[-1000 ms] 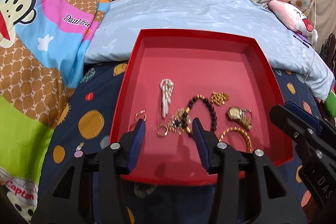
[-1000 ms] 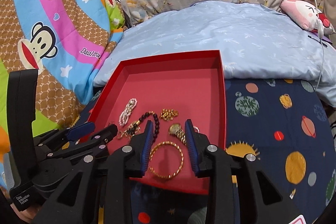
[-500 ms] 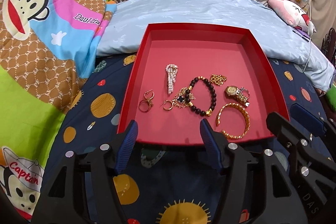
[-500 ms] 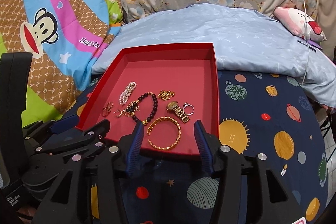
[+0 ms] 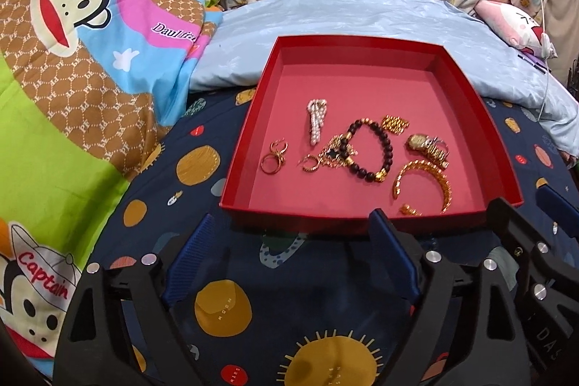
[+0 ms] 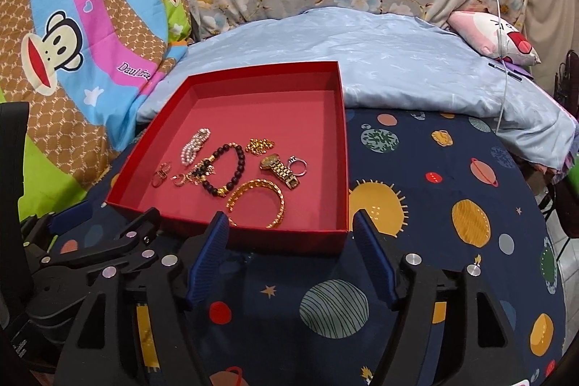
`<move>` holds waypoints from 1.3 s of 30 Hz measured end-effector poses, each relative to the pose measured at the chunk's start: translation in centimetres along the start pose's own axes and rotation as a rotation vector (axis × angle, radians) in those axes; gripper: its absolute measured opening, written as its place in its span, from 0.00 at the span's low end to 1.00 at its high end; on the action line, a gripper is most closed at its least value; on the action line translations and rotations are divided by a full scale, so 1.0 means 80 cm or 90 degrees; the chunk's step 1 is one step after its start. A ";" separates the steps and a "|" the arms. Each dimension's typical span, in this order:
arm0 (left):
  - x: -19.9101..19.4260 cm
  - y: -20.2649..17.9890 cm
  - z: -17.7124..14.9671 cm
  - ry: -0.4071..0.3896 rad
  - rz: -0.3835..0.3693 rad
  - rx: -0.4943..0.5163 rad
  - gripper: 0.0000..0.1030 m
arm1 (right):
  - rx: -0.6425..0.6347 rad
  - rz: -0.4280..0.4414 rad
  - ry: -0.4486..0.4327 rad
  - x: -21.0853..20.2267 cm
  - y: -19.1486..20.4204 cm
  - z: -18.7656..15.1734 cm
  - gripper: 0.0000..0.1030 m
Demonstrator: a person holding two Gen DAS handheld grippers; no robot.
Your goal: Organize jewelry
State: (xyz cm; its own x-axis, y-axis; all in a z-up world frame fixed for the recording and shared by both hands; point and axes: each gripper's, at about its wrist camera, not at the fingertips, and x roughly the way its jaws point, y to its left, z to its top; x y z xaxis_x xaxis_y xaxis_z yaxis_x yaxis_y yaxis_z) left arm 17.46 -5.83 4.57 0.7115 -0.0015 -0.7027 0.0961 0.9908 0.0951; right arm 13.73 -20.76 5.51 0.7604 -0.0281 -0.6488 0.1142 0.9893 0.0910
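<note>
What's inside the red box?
The red box holds pearls, a bead bracelet, a gold bangle, a watch, rings and chains. Its near wall hides the closest floor.

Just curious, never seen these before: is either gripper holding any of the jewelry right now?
No. The left gripper and right gripper are open and empty, short of the red tray.

A tray [image 5: 242, 169] sits on the bedspread [image 5: 224, 310], its far edge against a quilt [image 5: 362, 13]. Inside, along the near half: rings [image 5: 274, 158] by the left wall, pearls [image 5: 316, 123] behind them, bead bracelet [image 5: 376, 151] midway, watch [image 5: 427, 147] and bangle [image 5: 427, 181] toward the right near corner.
</note>
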 end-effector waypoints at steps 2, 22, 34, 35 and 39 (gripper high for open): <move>0.003 0.000 -0.006 -0.004 0.005 0.001 0.82 | -0.004 -0.006 0.000 0.002 0.001 -0.007 0.68; 0.032 0.004 -0.031 0.030 0.000 -0.019 0.82 | 0.003 -0.005 0.042 0.032 0.003 -0.027 0.68; 0.042 0.006 -0.032 0.055 0.001 -0.023 0.82 | -0.012 -0.026 0.054 0.036 0.009 -0.029 0.68; 0.041 0.005 -0.032 0.053 0.006 -0.022 0.81 | -0.011 -0.027 0.055 0.037 0.009 -0.029 0.68; 0.040 0.005 -0.032 0.049 0.011 -0.018 0.81 | -0.009 -0.030 0.059 0.039 0.008 -0.029 0.68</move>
State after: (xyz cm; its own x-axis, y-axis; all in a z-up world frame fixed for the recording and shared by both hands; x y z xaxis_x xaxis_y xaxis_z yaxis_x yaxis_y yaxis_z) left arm 18.01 -5.13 0.58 0.6569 0.0255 -0.7536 0.0629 0.9941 0.0885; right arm 14.65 -19.91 1.81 0.6915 -0.0614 -0.7198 0.1389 0.9891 0.0491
